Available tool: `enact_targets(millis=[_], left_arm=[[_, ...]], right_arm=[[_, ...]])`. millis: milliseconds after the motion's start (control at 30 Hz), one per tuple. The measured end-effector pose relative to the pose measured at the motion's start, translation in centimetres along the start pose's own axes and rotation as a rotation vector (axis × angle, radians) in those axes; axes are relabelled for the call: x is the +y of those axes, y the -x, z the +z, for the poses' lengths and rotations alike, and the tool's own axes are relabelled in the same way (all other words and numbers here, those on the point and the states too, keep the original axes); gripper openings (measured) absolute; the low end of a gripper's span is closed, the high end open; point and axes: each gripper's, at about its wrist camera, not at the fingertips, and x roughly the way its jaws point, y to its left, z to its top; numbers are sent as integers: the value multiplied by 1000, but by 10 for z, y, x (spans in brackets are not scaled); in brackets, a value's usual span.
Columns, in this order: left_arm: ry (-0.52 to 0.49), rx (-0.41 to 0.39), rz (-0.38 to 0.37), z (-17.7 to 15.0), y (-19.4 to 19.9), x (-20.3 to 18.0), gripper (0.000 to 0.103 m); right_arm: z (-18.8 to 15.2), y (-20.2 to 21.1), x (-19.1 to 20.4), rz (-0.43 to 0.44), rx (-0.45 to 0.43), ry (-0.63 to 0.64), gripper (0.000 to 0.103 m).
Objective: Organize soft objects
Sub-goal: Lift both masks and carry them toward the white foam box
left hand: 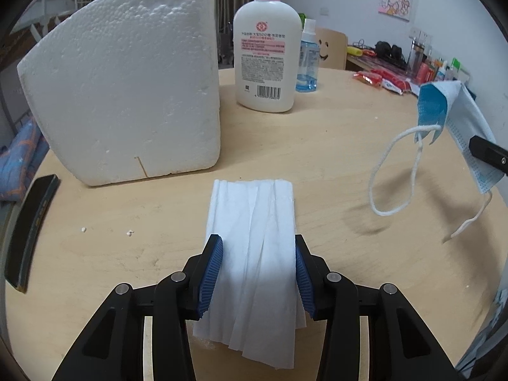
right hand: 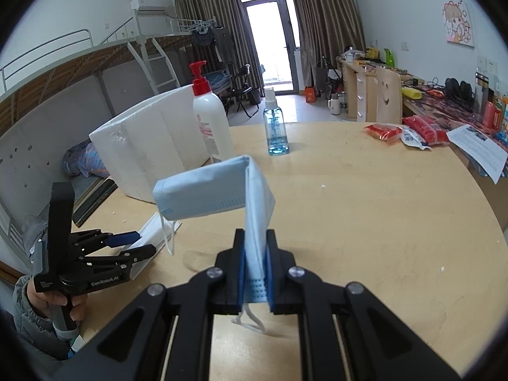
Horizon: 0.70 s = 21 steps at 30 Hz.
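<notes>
White tissue [left hand: 254, 247], folded into a long strip, lies flat on the pale wooden table [left hand: 317, 146] between the blue pads of your left gripper [left hand: 256, 247]; the jaws stand partly apart, one on each side of the strip, and whether the pads touch its edges you cannot tell from here, though nothing looks squeezed; the strip's near end spills back under the gripper body, its far end stops just short of the white foam box [left hand: 127, 89] ahead and to the left; beyond the box's right corner stands a white pump bottle with a red cap [left hand: 266, 54], with a clear bottle of blue liquid [left hand: 307, 60] just behind it; a dark flat object [left hand: 31, 231] lies at the table's left edge; your right gripper [right hand: 255, 254] is clamped tight on a light-blue face mask [right hand: 216, 190], gripping it near one short end so the rest rises and folds over to the left, clear of the table, its white ear loops [left hand: 397, 171] dangling; seen from the left gripper, that mask hangs to the right and slightly ahead, well apart from the tissue; red snack packets [right hand: 384, 131] lie at the far right of the table.
</notes>
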Motion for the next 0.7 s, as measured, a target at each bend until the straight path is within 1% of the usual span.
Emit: enact_targets(millis=[67, 167, 233, 333, 433, 500, 600, 700], left_arm=[[3, 2, 4, 1, -2, 0, 46], [7, 0, 15, 2, -2, 1, 36], [-1, -5, 22, 2, -3, 1, 19], [-16, -7, 23, 3, -4, -2, 9], [-27, -10, 27, 2, -3, -3, 6], [-25, -18, 0, 0, 0, -4, 6], [-37, -74, -20, 0, 15, -9, 6], [-49, -112, -39, 0, 31, -15, 6]], right_arm=[[-3, 2, 1, 2, -2, -2, 14], [-6, 5, 0, 9, -5, -9, 14], [-7, 7, 0, 11, -10, -10, 14], [-7, 11, 0, 15, -20, -11, 14], [-8, 15, 2, 21, -32, -8, 14], [-10, 16, 1, 21, -35, -6, 14], [-11, 19, 0, 21, -43, -6, 14], [-10, 24, 0, 20, -58, -4, 14]])
